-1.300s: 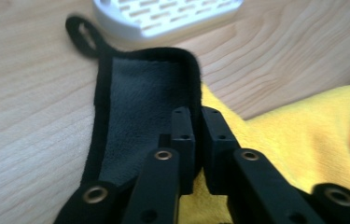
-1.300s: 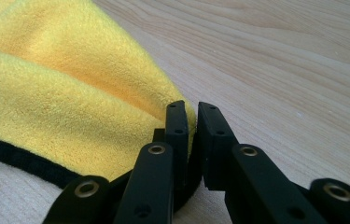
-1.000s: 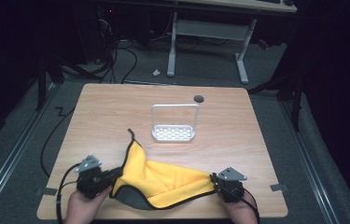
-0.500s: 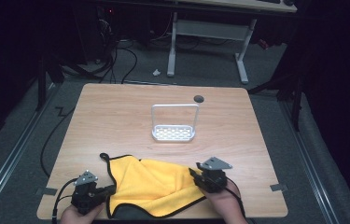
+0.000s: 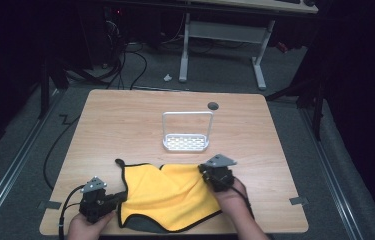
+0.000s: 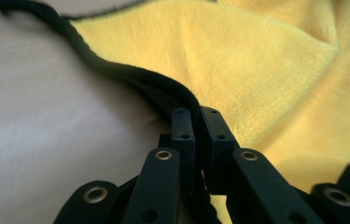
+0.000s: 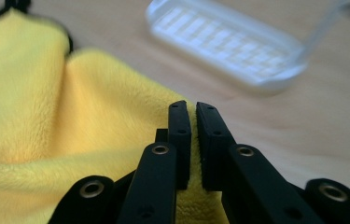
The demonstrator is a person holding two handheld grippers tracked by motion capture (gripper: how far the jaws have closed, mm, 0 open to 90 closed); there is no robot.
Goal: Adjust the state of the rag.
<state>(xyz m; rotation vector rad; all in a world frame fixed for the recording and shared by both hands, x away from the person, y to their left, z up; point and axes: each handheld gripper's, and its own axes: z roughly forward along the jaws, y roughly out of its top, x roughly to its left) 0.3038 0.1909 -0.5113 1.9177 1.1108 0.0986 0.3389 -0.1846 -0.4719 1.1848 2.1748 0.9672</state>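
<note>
The light wooden table (image 5: 125, 130) carries all items and bears no readable writing or labels. The yellow microfibre cloth with black edging (image 5: 170, 195) lies spread on the near part of the table, between the two hands. Its long axis runs roughly left to right, slightly raised toward the far right corner. A black hanging loop projects from its far left corner and points away toward the left. The near edge turns up and shows a dark underside; how far that fold goes is hard to make out.

The white perforated plastic tray with a tall wire handle (image 5: 186, 142) stands upright just beyond the cloth, apart from it. In the right gripper view it is blurred and cut off at the top right.

The left claw (image 6: 196, 122) is clamped together on the cloth's black-edged left border, near the front left corner. The right claw (image 7: 191, 116) is pinched on the cloth's far right corner, with yellow pile showing between the jaws. The hands are partly cut off at the bottom edge of the high view.
</note>
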